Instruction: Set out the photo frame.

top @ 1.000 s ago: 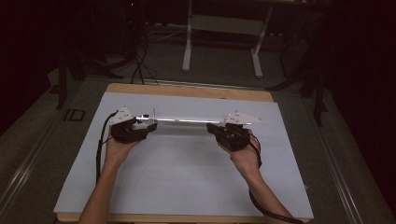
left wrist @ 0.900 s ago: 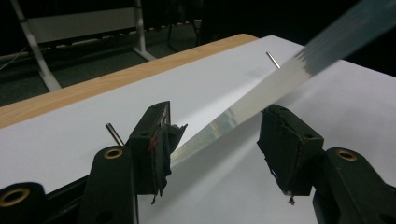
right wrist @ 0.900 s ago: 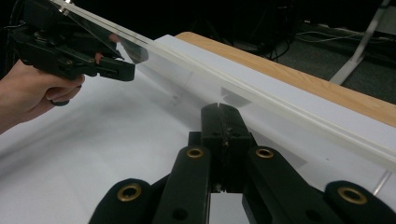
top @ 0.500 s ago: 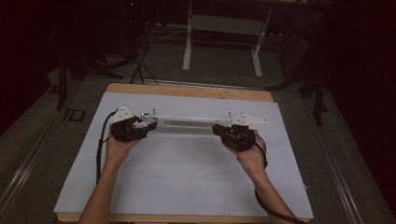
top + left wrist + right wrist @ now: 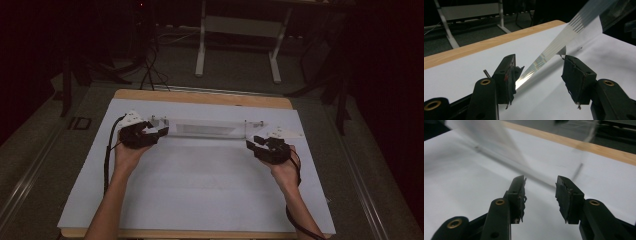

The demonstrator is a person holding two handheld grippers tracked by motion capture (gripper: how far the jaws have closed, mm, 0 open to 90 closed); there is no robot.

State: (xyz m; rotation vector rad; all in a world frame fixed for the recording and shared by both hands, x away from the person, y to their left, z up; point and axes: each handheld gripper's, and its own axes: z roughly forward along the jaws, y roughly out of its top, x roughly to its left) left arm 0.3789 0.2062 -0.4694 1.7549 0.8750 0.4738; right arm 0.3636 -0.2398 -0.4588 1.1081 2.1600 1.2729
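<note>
A long clear plastic strip (image 5: 210, 128) stretches across the far part of the white sheet (image 5: 200, 185). My left gripper (image 5: 161, 131) is at its left end. In the left gripper view the strip (image 5: 574, 27) runs away from between the wide-set jaws of that gripper (image 5: 539, 60); one pad touches its bright edge and the other tip meets a pale corner, so it looks gripped across its width. My right gripper (image 5: 254, 142) sits just off the strip's right end. Its jaws have just been opening and stand apart around bare sheet (image 5: 540, 180), with the blurred strip (image 5: 486, 135) ahead.
The sheet covers most of a wooden tabletop (image 5: 200, 97), whose edge shows along the far side. Beyond it, on the dark floor, stand a white metal frame (image 5: 240, 25) and cables (image 5: 150, 70). Both forearms come in from the near edge.
My right gripper let go of the strip's right end, opened, and moved right and down toward the near side. The strip now shows its broad face. My left gripper stayed put.
</note>
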